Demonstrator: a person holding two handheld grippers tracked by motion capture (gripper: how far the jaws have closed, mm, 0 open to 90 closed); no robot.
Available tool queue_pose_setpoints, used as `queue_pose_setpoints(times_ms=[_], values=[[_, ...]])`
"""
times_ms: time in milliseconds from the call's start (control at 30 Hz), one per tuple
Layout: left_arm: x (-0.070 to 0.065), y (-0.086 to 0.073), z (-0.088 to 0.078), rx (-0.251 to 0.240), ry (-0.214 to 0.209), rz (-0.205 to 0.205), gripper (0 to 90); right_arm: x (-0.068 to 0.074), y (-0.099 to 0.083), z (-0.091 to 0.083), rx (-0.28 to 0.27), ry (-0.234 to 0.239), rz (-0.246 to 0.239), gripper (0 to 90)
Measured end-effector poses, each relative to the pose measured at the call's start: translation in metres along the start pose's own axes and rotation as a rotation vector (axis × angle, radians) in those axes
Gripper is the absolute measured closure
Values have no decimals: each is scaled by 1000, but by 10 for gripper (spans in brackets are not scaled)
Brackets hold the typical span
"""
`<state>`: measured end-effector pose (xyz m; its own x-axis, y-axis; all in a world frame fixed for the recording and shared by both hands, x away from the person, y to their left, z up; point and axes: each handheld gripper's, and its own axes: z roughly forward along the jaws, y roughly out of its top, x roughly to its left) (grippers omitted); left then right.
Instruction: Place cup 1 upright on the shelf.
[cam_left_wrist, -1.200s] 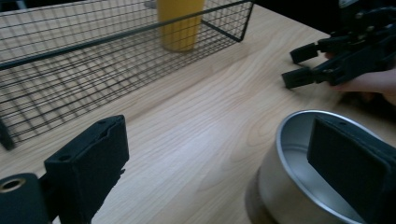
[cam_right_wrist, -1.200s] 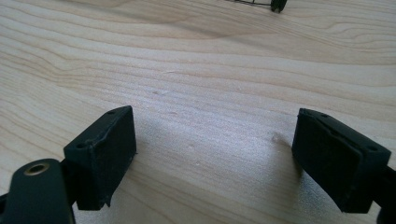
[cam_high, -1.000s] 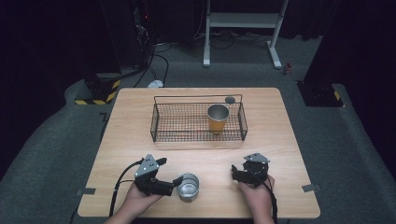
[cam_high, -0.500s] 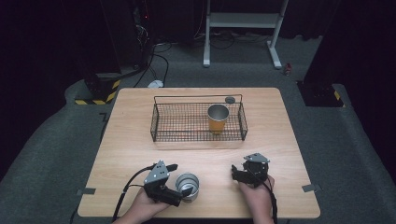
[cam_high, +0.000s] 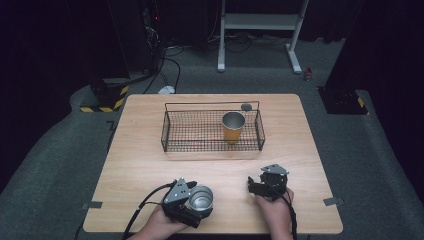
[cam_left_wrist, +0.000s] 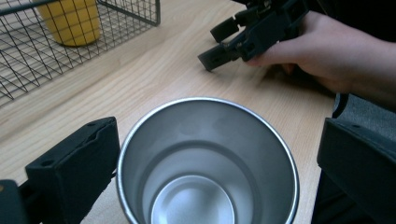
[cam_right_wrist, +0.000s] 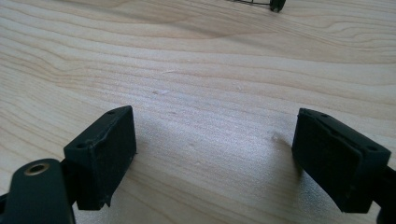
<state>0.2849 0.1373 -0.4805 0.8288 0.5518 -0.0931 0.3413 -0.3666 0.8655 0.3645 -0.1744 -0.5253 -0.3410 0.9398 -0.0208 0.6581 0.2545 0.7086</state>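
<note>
Wooden table (cam_high: 150, 165) is carrying a wire basket (cam_high: 170, 137) at upper centre; left gripper (cam_high: 196, 202) is straddling the steel cup (cam_high: 201, 197) at lower left, its jaws having just been opening, unpressed; right gripper (cam_high: 256, 185) is resting open, empty; closing squarely on the cup likely comes next.

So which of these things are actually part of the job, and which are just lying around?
Part of the job:
- silver cup, between the open left claw
- wire basket
- yellow cup standing in the basket

Just lying about:
- right claw, open, holding nothing
- small grey round thing behind the basket
- wooden table
</note>
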Motion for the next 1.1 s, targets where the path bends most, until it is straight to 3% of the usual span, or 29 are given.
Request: queue_pose_setpoints(times_ms=[533,833,1100], values=[[6,-14,6,38,9,-4,10,0,0,0,1,1,0,139],[5,-14,3,4,3,13,134,-1,-1,-1,0,-1,2,142],[7,-14,2,-3,4,13,142,0,0,-1,0,-2,1,142]])
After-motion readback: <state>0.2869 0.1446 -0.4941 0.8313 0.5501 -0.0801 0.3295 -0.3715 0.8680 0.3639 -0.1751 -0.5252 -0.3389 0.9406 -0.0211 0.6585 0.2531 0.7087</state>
